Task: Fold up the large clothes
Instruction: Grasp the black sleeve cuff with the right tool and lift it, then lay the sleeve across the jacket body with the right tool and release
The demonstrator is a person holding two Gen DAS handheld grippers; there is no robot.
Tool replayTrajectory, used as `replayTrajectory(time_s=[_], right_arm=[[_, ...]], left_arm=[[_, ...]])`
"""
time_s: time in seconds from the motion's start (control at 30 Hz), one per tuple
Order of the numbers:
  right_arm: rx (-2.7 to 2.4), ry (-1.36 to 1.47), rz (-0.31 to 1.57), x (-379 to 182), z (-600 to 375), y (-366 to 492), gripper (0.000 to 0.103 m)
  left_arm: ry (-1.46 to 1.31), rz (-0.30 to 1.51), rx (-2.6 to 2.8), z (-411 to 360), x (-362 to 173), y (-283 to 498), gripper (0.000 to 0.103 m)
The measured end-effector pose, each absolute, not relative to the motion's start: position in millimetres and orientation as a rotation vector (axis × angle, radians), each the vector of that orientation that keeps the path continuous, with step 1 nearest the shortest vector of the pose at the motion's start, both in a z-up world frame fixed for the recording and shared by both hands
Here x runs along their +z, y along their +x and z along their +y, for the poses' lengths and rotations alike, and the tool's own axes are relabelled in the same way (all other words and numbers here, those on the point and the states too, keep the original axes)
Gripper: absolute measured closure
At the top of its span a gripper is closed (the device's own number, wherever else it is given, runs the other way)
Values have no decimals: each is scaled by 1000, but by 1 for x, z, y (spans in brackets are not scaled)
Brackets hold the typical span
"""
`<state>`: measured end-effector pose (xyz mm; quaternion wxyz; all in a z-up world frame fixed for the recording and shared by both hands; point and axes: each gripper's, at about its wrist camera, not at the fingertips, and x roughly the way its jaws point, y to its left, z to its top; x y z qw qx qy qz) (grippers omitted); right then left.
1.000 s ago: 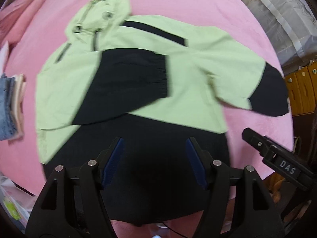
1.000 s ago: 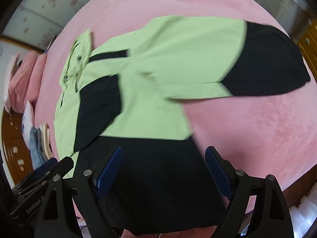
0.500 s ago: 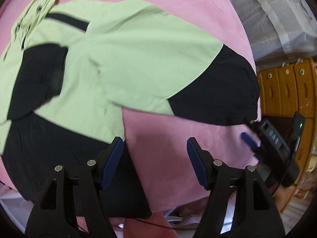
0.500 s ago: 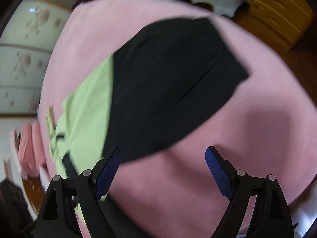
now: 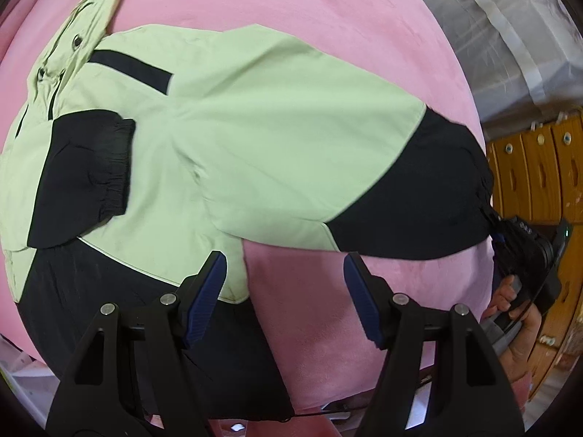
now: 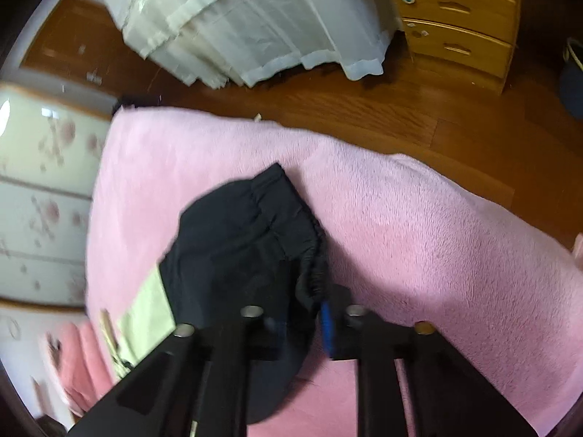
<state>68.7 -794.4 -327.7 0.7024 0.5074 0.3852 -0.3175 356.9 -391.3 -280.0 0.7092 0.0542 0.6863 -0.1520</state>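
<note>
Closing on the jacket (image 6: 233, 247) cuff, right gripper (image 6: 302, 324) shows no legible label.

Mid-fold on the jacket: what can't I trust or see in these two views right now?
- Right wrist view: right gripper pads blurred and buried in the black cuff; jaws have just been closing on it.
- Right wrist view: jacket body cut off.
- Left wrist view: left gripper covers the jacket hem.

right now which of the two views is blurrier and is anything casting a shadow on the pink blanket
Right wrist view: blurrier, the right tool and the black cuff are smeared, and a soft shadow lies on the pink blanket beside the tool. Left wrist view: mostly sharp, slight blur on the jacket, strong fisheye bending at the rim, faint shadow between the left tool fingers.
</note>
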Motion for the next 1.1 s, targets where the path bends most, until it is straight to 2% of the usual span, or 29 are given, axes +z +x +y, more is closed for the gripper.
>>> replayTrajectory(time_s=[0.23, 0.4, 0.6, 0.77, 0.97, 1.1], right_arm=[[-743, 921, 830, -273, -775, 94, 94], [-693, 803, 685, -212, -737, 123, 94], [-578, 698, 581, -145, -669, 171, 94], [-462, 571, 513, -88, -571, 225, 94], [-329, 489, 483, -62, -448, 294, 94], [-222, 536, 580, -78, -355, 346, 94]], left_arm=[[16, 1475, -287, -330, -266, 373, 39], [-12, 1428, -254, -270, -257, 379, 39], [-25, 1406, -260, -180, -242, 389, 39], [-32, 1367, -274, -104, -221, 399, 39], [-40, 1355, -246, -16, -213, 417, 39], [-73, 1357, -214, 37, -214, 427, 39]])
